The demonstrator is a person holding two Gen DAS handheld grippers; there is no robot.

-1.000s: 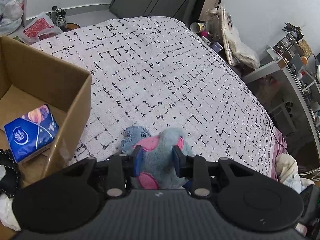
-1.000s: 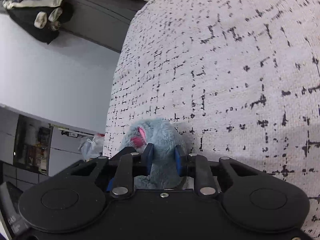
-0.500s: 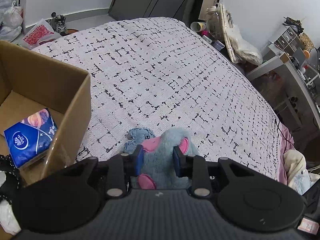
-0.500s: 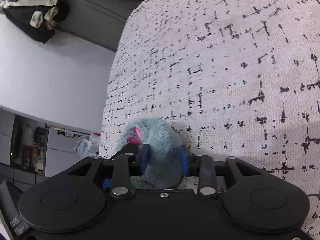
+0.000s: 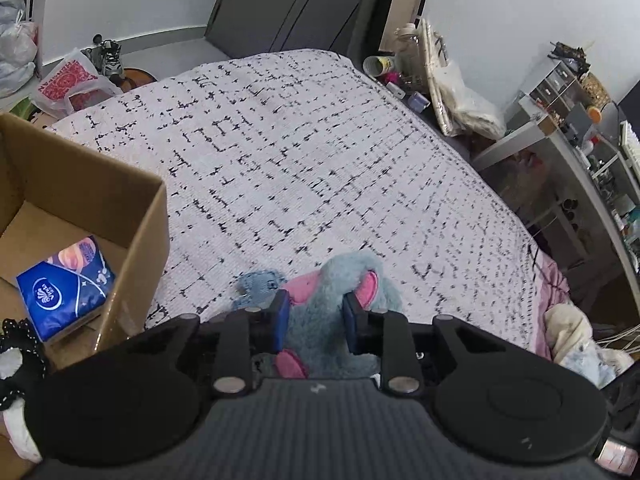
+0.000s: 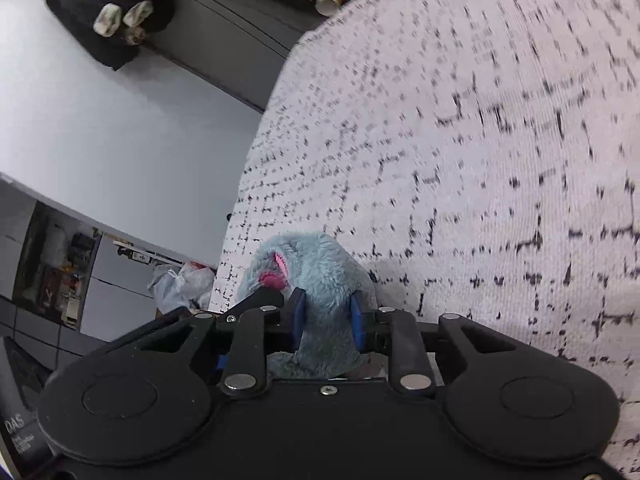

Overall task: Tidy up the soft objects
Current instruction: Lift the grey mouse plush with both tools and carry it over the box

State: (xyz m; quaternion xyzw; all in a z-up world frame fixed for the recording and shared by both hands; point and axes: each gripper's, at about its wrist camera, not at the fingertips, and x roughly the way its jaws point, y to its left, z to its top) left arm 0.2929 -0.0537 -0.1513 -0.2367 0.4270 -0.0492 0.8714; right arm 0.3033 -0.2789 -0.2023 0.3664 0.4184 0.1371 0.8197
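Note:
A blue-grey plush toy (image 5: 344, 276) with pink ears sits between the pads of my left gripper (image 5: 315, 304), low over the near edge of the patterned bed cover (image 5: 300, 140). The jaws are closing and the pads press into its fur. A small denim-blue piece (image 5: 258, 286) sticks out on the toy's left. In the right wrist view, my right gripper (image 6: 327, 308) squeezes blue-grey plush (image 6: 316, 264) with a pink spot, its jaws closing, above the bed's edge. I cannot tell whether both views show the same toy.
An open cardboard box (image 5: 148, 232) stands to the left of the left gripper, with a blue tissue pack (image 5: 66, 286) and a black-and-white cloth (image 5: 12, 344) inside. Bags and shoes (image 5: 106, 58) lie beyond the bed. A cluttered desk (image 5: 560, 132) lines the right side.
The right gripper has lifted with the plush, its jaws spreading briefly and then narrowing again. The left gripper's pads have drawn slightly closer on the toy; that hand stays in place.

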